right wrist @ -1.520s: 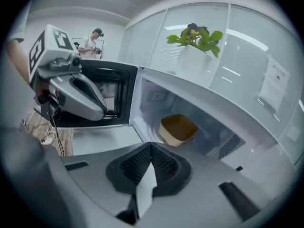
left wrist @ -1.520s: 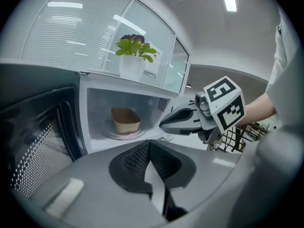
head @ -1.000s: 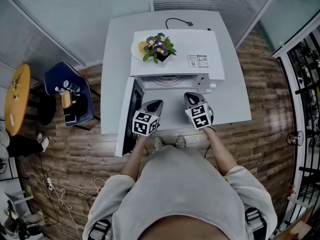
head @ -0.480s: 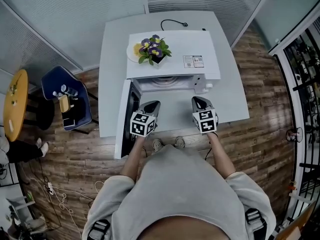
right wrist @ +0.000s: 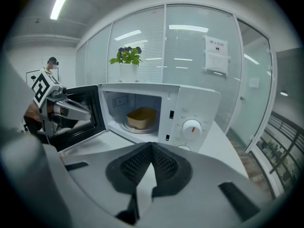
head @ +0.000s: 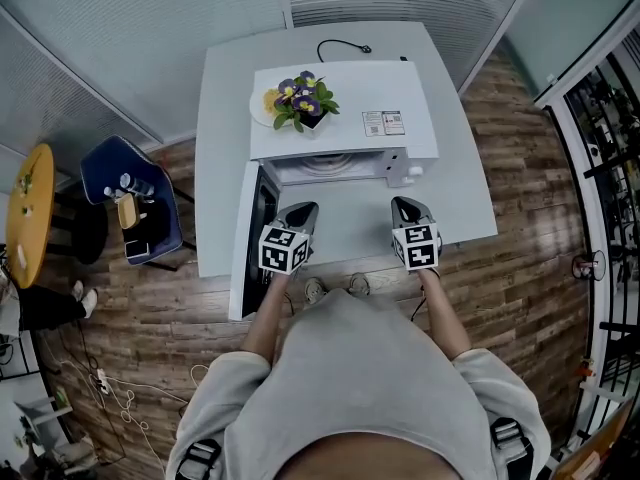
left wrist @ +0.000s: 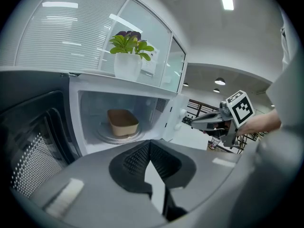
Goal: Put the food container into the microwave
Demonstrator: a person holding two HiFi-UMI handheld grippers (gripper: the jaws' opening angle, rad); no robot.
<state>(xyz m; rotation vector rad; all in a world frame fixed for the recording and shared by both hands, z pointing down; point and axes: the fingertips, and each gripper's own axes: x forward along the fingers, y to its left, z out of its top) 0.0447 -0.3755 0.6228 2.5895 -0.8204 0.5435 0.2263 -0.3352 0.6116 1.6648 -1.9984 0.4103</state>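
Note:
The tan food container sits on the turntable inside the white microwave; the right gripper view shows this food container too, but the head view hides it under the microwave top. The microwave door hangs open to the left. My left gripper is shut and empty, just in front of the open cavity beside the door. My right gripper is shut and empty, in front of the control panel with its dials. In their own views the left gripper and right gripper hold nothing.
A potted plant stands on the microwave top. The microwave rests on a white table with a power cord behind it. A blue chair and a yellow round table stand to the left. Glass partitions run behind.
My right gripper has drawn back from the microwave and shifted to the right. The left gripper has barely moved.

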